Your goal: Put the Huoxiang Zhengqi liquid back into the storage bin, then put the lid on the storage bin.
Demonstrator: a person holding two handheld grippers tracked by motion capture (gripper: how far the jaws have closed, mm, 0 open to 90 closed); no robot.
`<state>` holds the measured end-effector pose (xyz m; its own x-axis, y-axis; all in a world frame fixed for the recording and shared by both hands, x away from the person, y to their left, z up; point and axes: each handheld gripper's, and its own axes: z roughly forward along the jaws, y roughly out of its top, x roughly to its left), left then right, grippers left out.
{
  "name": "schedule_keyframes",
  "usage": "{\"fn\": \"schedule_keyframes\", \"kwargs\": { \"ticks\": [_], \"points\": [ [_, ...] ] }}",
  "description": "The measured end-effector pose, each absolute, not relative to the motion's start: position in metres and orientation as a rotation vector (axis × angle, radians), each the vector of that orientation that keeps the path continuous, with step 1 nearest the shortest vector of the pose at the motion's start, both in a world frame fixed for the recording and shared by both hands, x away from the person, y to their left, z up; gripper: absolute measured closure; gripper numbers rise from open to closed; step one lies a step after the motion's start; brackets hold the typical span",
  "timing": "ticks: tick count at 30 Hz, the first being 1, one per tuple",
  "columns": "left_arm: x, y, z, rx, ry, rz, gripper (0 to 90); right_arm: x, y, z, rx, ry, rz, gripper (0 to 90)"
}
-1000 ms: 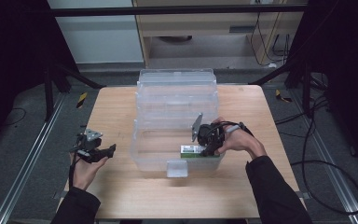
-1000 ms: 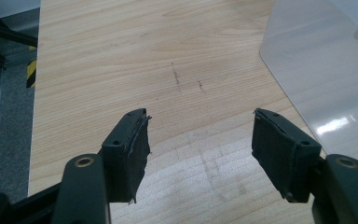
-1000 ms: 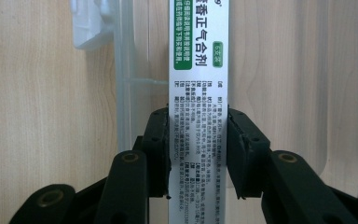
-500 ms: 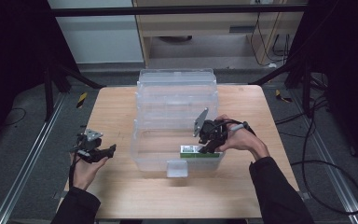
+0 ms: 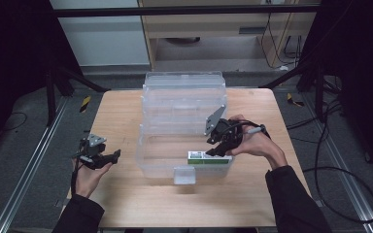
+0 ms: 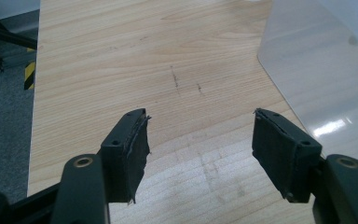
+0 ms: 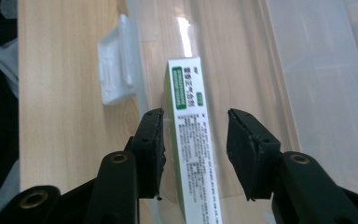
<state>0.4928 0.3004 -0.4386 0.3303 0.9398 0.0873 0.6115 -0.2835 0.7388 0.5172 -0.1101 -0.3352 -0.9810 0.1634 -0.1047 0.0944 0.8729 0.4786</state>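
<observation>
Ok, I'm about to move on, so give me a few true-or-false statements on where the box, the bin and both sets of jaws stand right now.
1. The green and white box lies inside the clear plastic bin. True.
2. The right gripper clamps the box tightly. False: its jaws have just been opening, and gaps show on both sides of the box between them.
3. The left gripper holds a second box. False: its jaws stand open over bare table.
4. The bin's lid is shut over the box. False: the lid is swung back, open.
5. The box lies near the bin's front wall, by the latch. True.
</observation>
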Motion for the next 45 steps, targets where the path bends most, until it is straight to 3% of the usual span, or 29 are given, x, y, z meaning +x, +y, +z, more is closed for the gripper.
{"fn": "schedule_keyframes", "kwargs": {
  "ticks": [14, 45],
  "points": [
    [0.492, 0.302, -0.437, 1.990, 1.355, 0.709, 35.2, 0.510, -0.081, -0.342, 0.154, 2.959, 0.642, 53.3],
    [0.488, 0.301, -0.426, 1.967, 1.332, 0.744, 35.0, 0.502, -0.055, -0.389, 0.151, 3.056, 0.526, 60.1]
  ]
}}
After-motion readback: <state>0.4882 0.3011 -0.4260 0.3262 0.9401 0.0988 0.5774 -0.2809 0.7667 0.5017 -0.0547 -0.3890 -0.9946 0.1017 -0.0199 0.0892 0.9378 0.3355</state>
